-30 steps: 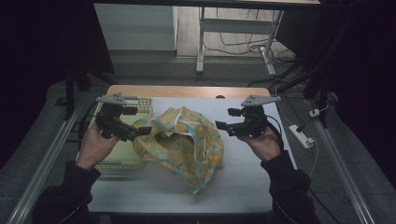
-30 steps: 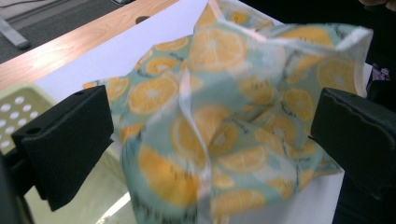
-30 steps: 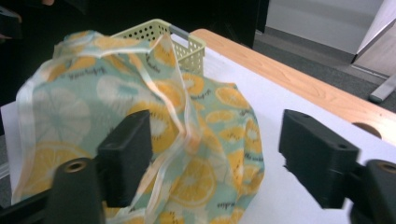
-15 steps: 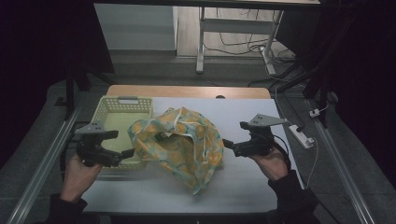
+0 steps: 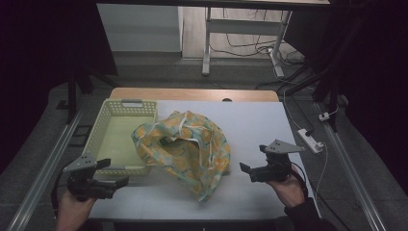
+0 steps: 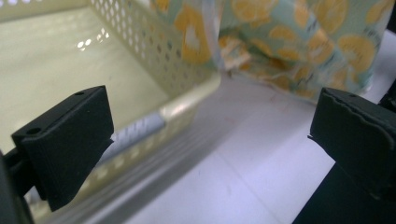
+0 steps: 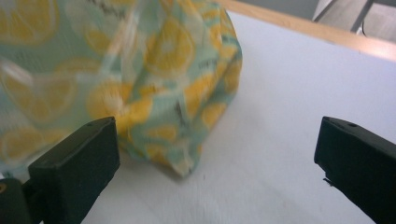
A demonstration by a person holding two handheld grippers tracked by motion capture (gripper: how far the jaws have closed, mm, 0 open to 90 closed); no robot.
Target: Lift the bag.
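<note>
Black jaws of your right gripper have just been opening and now stand wide with nothing between them; your left gripper gapes empty too. You've drawn both hands back to the near edge — the lemon-print cloth lies released mid-table, draped against the yellow basket at far left.

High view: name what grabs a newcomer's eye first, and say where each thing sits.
A crumpled lemon-print cloth lies heaped mid-table, its left edge lapping over the rim of a pale yellow basket that sits at the table's left. Nearer the person, the left tool and the right tool flank the cloth with jaws open, neither touching it; the right tool's jaws have just been opening.
</note>
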